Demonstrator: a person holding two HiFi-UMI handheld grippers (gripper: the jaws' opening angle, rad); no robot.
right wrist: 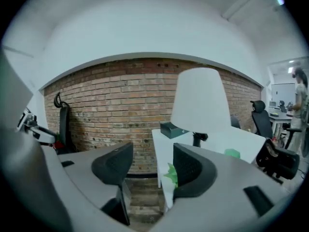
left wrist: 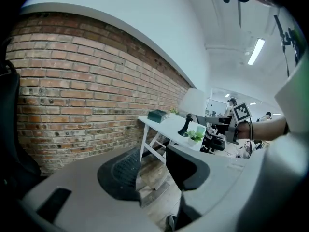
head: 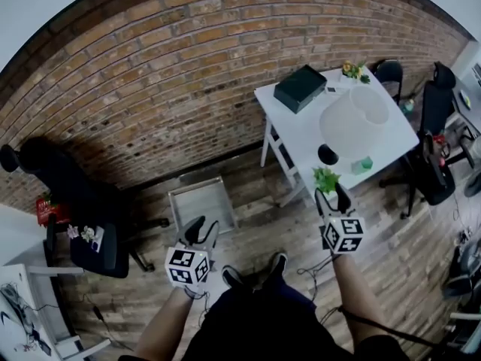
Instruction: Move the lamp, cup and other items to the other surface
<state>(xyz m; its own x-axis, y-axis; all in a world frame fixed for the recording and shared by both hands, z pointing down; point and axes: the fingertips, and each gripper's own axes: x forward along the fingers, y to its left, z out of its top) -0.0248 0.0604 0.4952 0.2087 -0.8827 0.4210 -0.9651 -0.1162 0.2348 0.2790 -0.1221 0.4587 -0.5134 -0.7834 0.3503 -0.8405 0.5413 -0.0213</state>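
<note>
Right gripper view: the right gripper (right wrist: 147,166) has its jaws well apart with nothing gripped. The small green plant (right wrist: 171,173) peeks out at the inner edge of the right-hand jaw, at the near edge of the white table (right wrist: 241,144). Behind it, at centre frame, stand the lamp (right wrist: 200,98), a green cup (right wrist: 232,153) and a dark box (right wrist: 173,129).

In the head view these sit at the upper right. The left gripper (head: 201,230), at lower centre, is half open and empty over the floor.

The plant looks like the first pick. I would shift the jaws so the pot sits squarely between the pads, close low on the pot rather than on the leaves, and lift it upright, clear of the lamp base.

No brand or legible writing shows, only the black-and-white square markers on the gripper cubes.
</note>
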